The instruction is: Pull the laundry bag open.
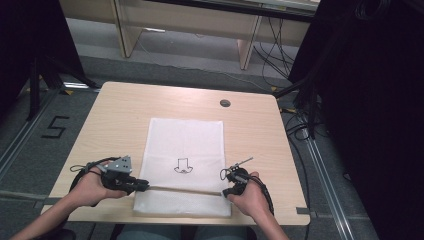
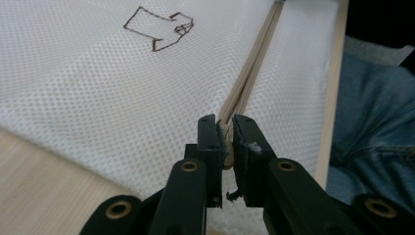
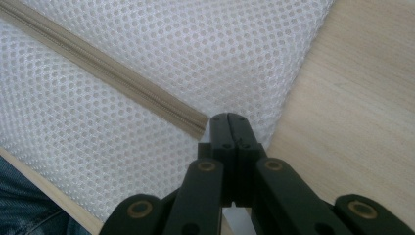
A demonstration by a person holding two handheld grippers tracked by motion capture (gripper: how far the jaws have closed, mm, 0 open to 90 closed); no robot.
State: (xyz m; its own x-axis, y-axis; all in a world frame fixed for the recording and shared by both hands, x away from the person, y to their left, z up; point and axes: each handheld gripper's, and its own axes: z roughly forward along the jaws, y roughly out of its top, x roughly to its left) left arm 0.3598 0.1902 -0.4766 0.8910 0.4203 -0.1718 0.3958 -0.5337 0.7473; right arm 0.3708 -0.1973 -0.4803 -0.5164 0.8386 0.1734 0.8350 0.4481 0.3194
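Mesh bag (image 1: 185, 150) lies mid tabletop (image 1: 115, 115), zipper (image 1: 182, 189) running across its near end, one hand-held gripper (image 1: 143, 185) at each end (image 1: 226, 192).

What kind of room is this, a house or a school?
Probably neither: it looks like a lab or workshop. A plain wooden table stands on grey carpet, cables trail across the floor, and black curtains hang at the side.

The worktop (image 1: 115, 115) lies bare at nine and three o'clock of the mesh bag (image 1: 185, 140). At twelve o'clock, past the bag, a small round grommet (image 1: 225, 103) sits flush. Both grippers, left (image 1: 142, 185) and right (image 1: 226, 192), flank the bag's near end.
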